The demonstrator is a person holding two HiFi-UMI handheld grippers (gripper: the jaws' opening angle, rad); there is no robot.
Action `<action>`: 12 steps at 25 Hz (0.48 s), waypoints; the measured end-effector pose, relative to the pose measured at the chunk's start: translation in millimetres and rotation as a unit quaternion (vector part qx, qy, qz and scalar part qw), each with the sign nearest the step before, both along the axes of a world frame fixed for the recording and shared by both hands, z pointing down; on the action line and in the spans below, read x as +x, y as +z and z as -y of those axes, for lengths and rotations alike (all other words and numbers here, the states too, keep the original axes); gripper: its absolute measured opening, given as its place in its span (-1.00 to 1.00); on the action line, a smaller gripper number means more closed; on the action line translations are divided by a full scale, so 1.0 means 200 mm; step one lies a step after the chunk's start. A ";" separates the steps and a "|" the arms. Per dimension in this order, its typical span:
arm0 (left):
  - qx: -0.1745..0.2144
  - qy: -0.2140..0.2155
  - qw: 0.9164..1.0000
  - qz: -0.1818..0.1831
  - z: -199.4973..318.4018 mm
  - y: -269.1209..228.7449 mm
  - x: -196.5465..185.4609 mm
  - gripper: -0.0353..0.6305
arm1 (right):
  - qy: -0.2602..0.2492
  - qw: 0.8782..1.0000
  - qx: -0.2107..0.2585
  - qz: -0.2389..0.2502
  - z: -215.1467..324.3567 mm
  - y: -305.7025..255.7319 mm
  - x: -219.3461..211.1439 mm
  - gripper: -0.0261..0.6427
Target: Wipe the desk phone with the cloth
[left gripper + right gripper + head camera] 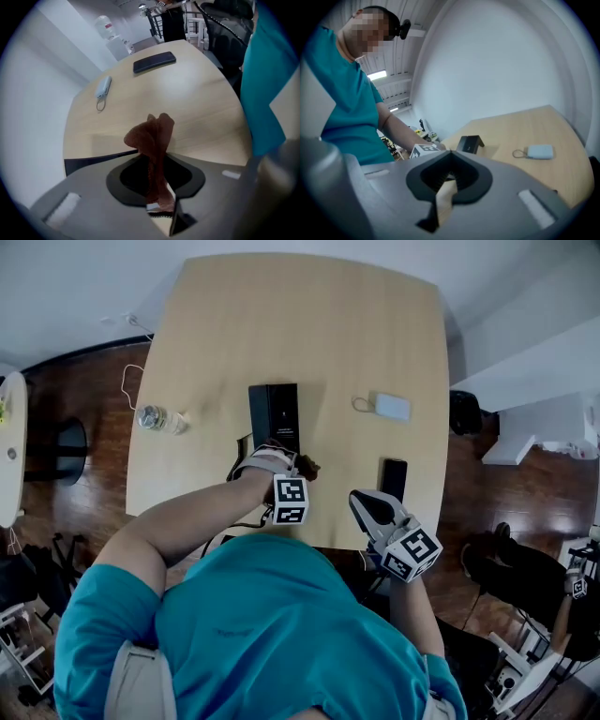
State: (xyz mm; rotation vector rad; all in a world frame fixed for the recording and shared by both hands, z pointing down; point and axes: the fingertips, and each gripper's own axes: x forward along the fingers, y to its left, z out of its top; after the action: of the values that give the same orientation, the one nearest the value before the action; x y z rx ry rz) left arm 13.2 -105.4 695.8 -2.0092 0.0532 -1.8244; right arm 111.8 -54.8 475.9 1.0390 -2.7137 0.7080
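Observation:
The black desk phone [273, 413] stands mid-table; it also shows in the right gripper view [469, 143]. My left gripper [292, 465] sits at the phone's near end, shut on a brown cloth [306, 466]. In the left gripper view the cloth [152, 138] stands up in a bunch from between the jaws of that gripper [154, 161]. My right gripper [364, 504] hovers at the table's near edge, right of the phone, jaws together and nothing in them [449, 159].
A black smartphone [394, 478] lies just beyond the right gripper. A pale blue device with a loop cord [391, 406] rests farther right of the phone. A clear bottle [161, 419] lies near the table's left edge. Cables hang off the near edge.

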 end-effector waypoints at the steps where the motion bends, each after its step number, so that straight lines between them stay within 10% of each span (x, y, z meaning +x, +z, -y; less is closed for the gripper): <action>1: -0.022 -0.010 1.000 -0.016 -0.02 -0.01 0.00 -0.57 | -0.001 1.000 0.000 0.000 0.00 0.00 0.00 -0.92; 6: -0.106 -0.107 0.979 -0.140 0.32 -0.39 -0.03 -0.57 | 0.000 1.000 -0.003 -0.002 0.01 0.01 0.00 -0.92; 12: -0.219 -0.174 0.930 -0.238 0.93 -0.82 -0.13 -0.57 | 0.000 1.000 -0.018 -0.005 -0.01 0.04 0.00 -0.92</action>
State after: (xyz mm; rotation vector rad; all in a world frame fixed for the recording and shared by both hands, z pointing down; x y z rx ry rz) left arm -12.2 -290.6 532.4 -2.8892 0.1682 -1.5897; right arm 111.6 -53.2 484.9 1.0316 -2.6833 0.7465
